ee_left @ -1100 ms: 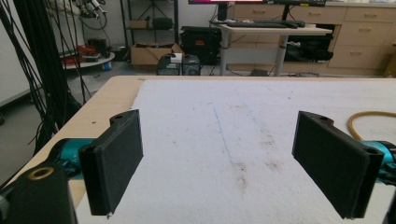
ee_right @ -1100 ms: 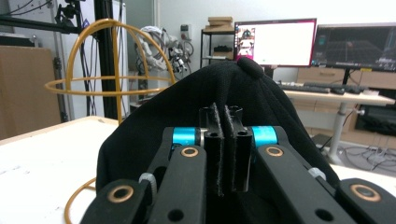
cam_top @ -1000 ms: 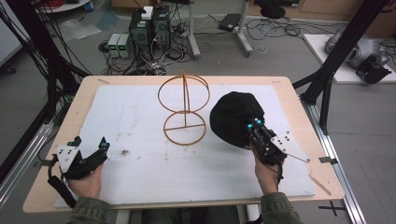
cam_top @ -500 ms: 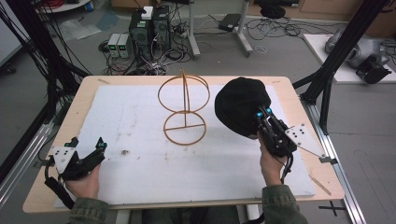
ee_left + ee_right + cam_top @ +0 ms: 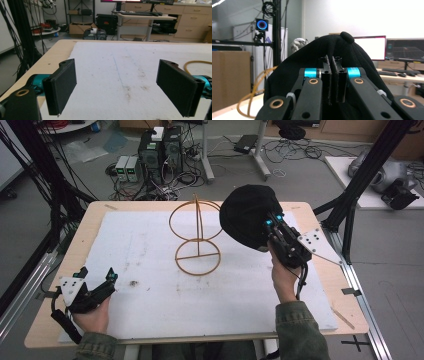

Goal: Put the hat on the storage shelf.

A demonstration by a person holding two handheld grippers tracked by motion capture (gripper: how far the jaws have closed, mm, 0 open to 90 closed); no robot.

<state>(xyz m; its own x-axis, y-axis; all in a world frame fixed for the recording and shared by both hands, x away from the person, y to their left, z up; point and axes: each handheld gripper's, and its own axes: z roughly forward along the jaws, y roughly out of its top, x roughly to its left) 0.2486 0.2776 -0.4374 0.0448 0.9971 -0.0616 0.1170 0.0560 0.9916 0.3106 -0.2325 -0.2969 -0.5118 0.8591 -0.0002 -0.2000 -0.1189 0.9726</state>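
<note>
Jaws of the right gripper (image 5: 268,222) pinch a black cap (image 5: 247,215) just beside the wire stand (image 5: 196,236); left gripper (image 5: 96,275) spread.

The left hand-held gripper (image 5: 95,275) sits low at the near left of the surface (image 5: 150,270), jaws spread wide with nothing between them. The right hand-held gripper (image 5: 267,222) is raised at the far right, forearm stretched forward, jaws pinched tight together.
</note>
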